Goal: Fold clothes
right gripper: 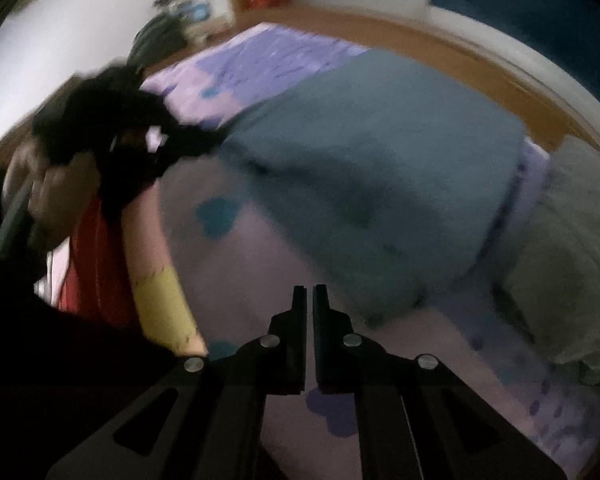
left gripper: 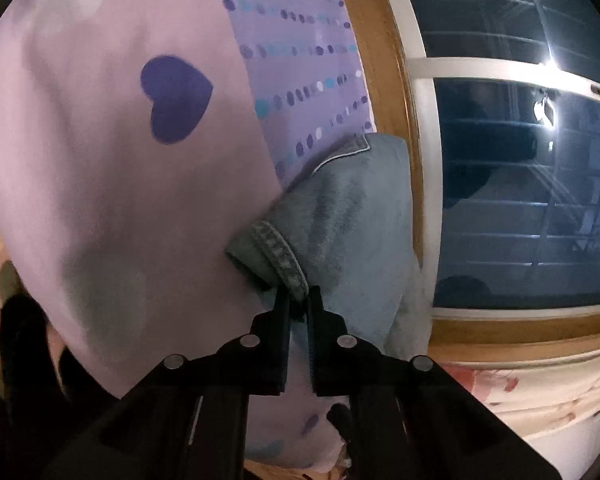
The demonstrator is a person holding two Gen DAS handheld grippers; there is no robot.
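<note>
Blue-grey fleece garment [left gripper: 352,216], stitched hem, lies on the bed [left gripper: 100,160] beside the window [left gripper: 520,160]. Left tool [left gripper: 299,300] pinches its hem; right tool [right gripper: 308,292] closed, empty.

A bed carries everything, spread with a pale pink sheet [right gripper: 236,280] printed with purple and teal hearts, with a purple dotted band toward 12 o'clock. A fuzzy grey-blue garment [right gripper: 372,176] lies flat on the sheet at centre. At 3 o'clock a grey cloth heap [right gripper: 568,264] lies on the sheet just beside it.
</note>
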